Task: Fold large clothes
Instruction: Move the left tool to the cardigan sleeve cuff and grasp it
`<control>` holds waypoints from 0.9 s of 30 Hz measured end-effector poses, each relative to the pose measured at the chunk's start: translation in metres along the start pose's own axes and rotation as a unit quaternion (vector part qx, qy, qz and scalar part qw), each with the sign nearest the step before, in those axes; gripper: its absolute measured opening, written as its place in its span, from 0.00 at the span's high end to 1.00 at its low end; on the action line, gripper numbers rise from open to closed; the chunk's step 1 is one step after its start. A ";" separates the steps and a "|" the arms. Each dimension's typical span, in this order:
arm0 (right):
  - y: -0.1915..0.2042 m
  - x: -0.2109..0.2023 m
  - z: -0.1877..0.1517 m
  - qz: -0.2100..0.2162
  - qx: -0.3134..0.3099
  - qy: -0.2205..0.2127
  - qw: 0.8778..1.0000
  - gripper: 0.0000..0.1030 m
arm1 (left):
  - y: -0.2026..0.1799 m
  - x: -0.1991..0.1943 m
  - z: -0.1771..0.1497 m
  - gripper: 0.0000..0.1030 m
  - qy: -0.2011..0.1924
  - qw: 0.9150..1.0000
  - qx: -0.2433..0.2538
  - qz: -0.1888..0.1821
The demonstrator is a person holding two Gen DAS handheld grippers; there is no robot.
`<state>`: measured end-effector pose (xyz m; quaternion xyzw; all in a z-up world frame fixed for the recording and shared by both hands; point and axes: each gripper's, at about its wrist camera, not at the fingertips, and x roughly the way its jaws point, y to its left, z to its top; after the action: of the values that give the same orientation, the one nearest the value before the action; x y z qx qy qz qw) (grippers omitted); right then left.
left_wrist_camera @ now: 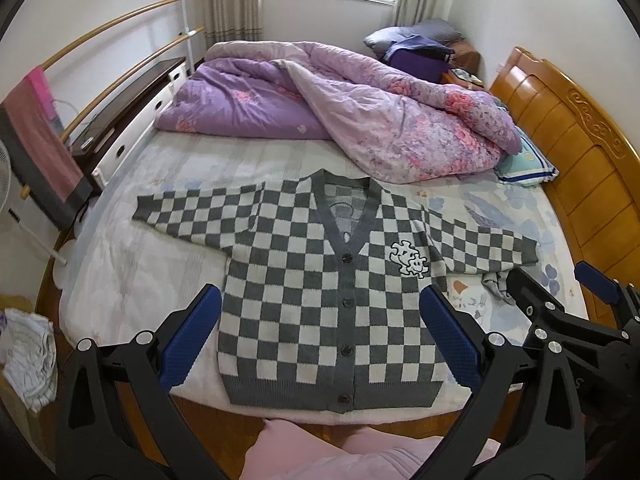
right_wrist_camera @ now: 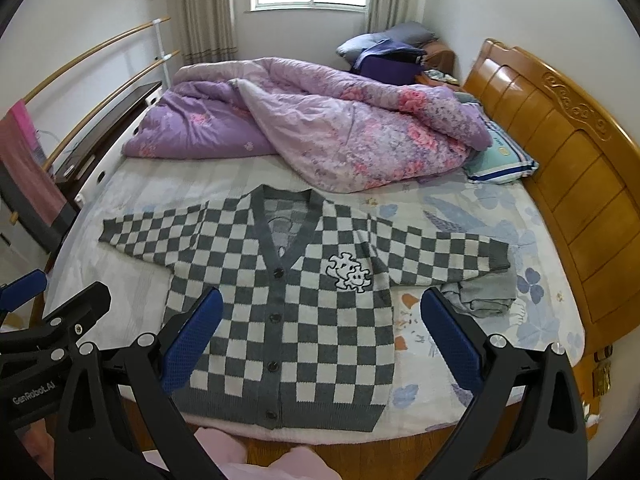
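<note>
bed [left_wrist_camera: 168, 184]: cardigan [left_wrist_camera: 320, 300] lies flat, buttoned, sleeves spread
left gripper [left_wrist_camera: 320, 340]: jaws wide apart, hovering over the hem
right gripper [right_wrist_camera: 320, 340]: same, spread wide, holding nothing

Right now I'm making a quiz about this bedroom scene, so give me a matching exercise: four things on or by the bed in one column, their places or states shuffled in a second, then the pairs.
Things:
1. checkered cardigan
2. purple quilt
3. small grey garment
4. pink towel

Places or states:
A. bunched up at the far side of the bed
B. draped over a rail to the left of the bed
C. spread flat, buttoned, sleeves out
D. crumpled under the cardigan's right-hand sleeve end

Pairs: 1-C, 2-A, 3-D, 4-B
</note>
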<state>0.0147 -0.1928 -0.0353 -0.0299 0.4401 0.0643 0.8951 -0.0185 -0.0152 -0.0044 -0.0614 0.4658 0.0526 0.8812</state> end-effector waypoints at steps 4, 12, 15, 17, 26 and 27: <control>0.005 0.013 0.000 0.033 -0.022 0.021 0.999 0.07 | 0.004 0.003 -0.009 0.04 0.016 0.999 -0.024 0.023; 0.047 0.043 0.003 0.094 -0.077 0.056 0.991 0.07 | 0.042 0.007 -0.019 0.04 0.046 0.993 -0.077 0.079; 0.072 0.051 0.003 0.105 -0.096 0.059 0.988 0.07 | 0.065 0.009 -0.025 0.04 0.052 0.990 -0.097 0.090; 0.087 0.056 0.004 0.108 -0.106 0.063 0.986 0.07 | 0.080 0.012 -0.024 0.04 0.058 0.988 -0.109 0.093; 0.173 0.106 0.027 0.072 -0.124 0.109 0.984 0.07 | 0.186 0.064 0.003 0.04 0.100 0.982 -0.145 0.075; 0.185 0.114 0.031 0.065 -0.122 0.120 0.983 0.07 | 0.205 0.075 0.008 0.04 0.111 0.980 -0.150 0.069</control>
<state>0.0815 0.0042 -0.1064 -0.1182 0.5342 0.1716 0.8193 -0.0004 0.1906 -0.0741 -0.1665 0.5505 0.1755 0.7990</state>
